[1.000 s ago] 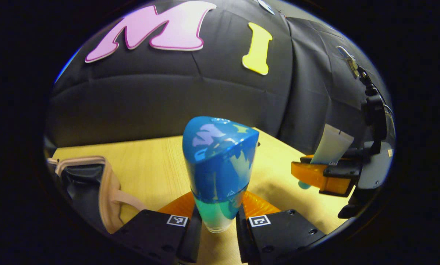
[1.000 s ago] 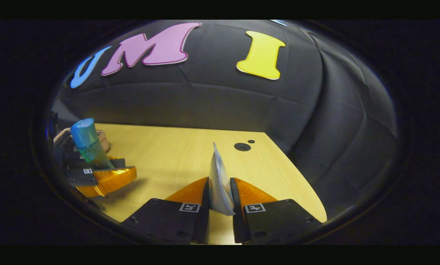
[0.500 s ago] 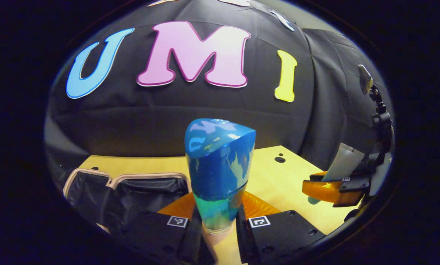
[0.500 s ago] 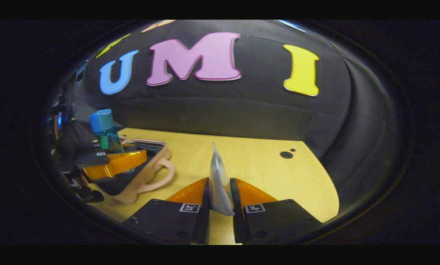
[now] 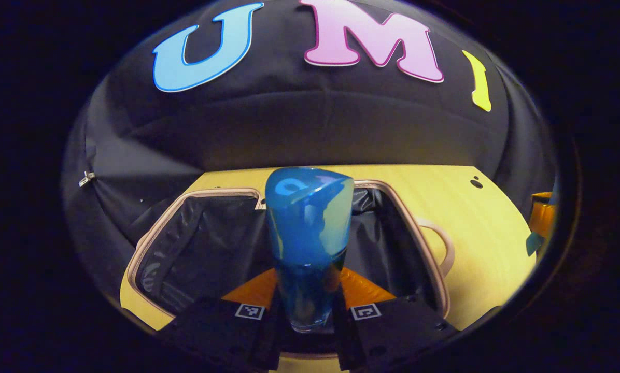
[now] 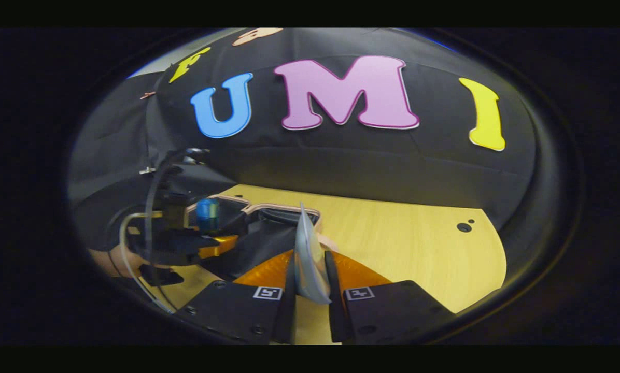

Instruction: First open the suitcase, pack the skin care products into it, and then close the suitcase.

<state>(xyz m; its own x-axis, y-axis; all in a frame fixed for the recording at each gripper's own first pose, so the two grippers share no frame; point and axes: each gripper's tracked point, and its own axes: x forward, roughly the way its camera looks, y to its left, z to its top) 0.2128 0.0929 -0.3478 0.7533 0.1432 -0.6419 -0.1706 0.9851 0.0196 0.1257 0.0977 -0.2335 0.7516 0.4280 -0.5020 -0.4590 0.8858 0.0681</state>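
Two products were in transit, one per tool. Left tool [image 5: 307,311]: clamped on the blue-capped bottle [image 5: 308,233], held upright. Half a second earlier it stood beside the suitcase [image 5: 144,243]; it had since come over the open case, so release into the case looked to be the next step. Right tool [image 6: 310,300]: closed on the flat silvery tube [image 6: 307,259], edge-on between the fingers. It had swung toward the case as well, whose rim now lay just beyond the tube; the left tool with its bottle appeared farther off, over the case.

Suitcase: open, pinkish trim, dark lining, handle toward the right edge of the pale wooden surface [image 5: 491,233]. Contents: none visible in the parts of the interior on show; the near compartment was partly hidden behind bottle and tool. Lid closure remained outstanding.
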